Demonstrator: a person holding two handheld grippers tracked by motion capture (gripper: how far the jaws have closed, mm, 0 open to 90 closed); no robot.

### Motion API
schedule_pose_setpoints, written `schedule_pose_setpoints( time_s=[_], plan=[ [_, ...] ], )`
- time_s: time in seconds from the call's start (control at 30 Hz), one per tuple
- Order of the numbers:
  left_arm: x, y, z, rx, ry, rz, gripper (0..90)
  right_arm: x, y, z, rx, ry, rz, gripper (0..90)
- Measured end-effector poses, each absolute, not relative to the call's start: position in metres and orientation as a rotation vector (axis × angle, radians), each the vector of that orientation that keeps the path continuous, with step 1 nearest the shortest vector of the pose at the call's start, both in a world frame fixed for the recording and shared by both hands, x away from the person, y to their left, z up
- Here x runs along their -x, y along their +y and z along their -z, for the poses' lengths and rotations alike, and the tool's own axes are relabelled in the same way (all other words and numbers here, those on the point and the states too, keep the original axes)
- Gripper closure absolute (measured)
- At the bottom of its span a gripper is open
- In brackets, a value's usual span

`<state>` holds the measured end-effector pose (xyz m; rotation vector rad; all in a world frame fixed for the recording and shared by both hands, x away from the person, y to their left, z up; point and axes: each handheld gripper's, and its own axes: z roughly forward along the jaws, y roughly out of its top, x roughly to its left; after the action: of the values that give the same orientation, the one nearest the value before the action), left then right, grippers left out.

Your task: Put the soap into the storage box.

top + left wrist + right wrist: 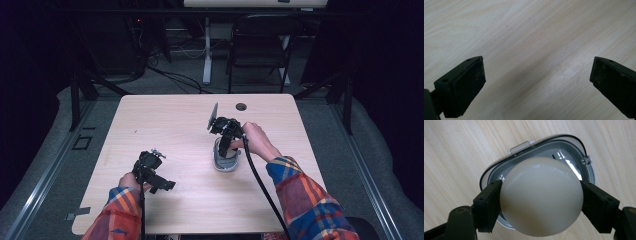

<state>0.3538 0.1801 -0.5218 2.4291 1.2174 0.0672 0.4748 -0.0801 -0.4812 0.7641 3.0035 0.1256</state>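
Note:
A cream-white egg (541, 195) sits between the two black jaws of my right gripper (543, 204), which is shut on it. Just beneath the egg lies an oval white container (574, 146) with a grey inner rim, a shiny inside and a small latch at its far edge. From above, the right gripper (226, 145) points down over this container (227, 164) at the table's middle right. My left gripper (165, 185) rests low near the front left of the table, and its jaws (537, 80) are wide open with bare wood between them.
The light wooden table (165, 120) has a round cable hole (241, 106) near its far edge. A black folding chair (260, 45) and a white desk leg (206, 50) stand beyond the table. Dark curtains and stands flank both sides.

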Motion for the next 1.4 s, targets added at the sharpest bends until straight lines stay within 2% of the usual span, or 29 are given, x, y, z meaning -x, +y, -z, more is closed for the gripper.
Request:
schedule_pose_setpoints(
  time_s=[0.77, 1.4],
  plan=[
    [-0.354, 0.18, 0.522, -2.439, 1.209, -0.063, 0.0, -0.478, -0.088, 0.506, -0.787, 3.006, -0.133, 22.8],
    [-0.354, 0.179, 0.522, -2.444, 1.206, -0.057, 0.0, -0.478, -0.097, 0.506, -0.809, 3.014, -0.152, 22.6]
  ],
)
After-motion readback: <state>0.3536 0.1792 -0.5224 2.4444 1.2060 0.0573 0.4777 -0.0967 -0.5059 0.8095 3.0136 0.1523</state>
